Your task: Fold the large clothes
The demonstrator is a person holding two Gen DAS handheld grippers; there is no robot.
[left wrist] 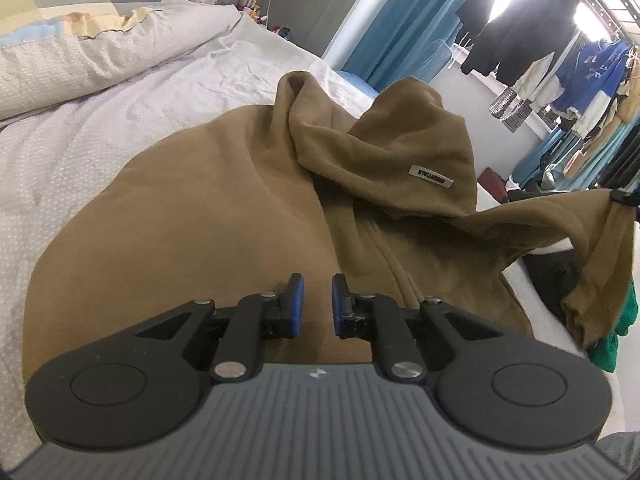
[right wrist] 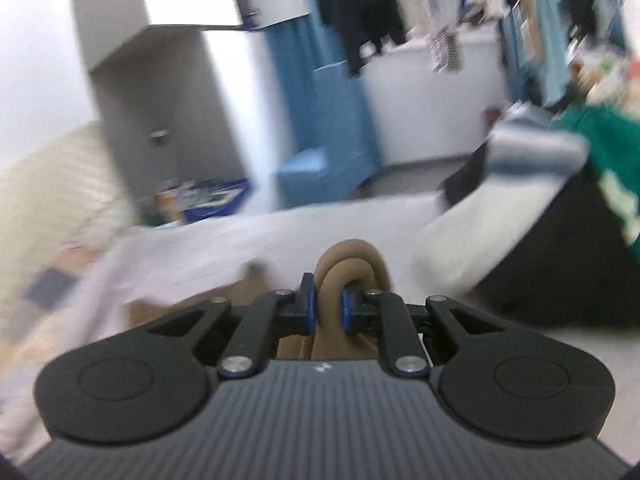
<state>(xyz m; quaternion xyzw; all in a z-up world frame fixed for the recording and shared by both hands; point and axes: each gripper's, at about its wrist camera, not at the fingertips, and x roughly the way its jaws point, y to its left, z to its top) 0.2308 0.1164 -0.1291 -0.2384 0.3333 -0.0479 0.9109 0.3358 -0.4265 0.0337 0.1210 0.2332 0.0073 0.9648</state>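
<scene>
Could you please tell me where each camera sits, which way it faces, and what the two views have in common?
Left wrist: on the left tongs, looking along its parted fingers over the brown hoodie on the bed; the right tongs show far right, lifting a sleeve.
Right wrist: on the right tongs, clamped on a hoodie fold, facing the blurred room.
Shared: hoodie, bed, blue curtain, hanging clothes.

We see the bed under a pale dotted sheet, with the brown hoodie spread on it and a patchwork quilt bunched behind.
</scene>
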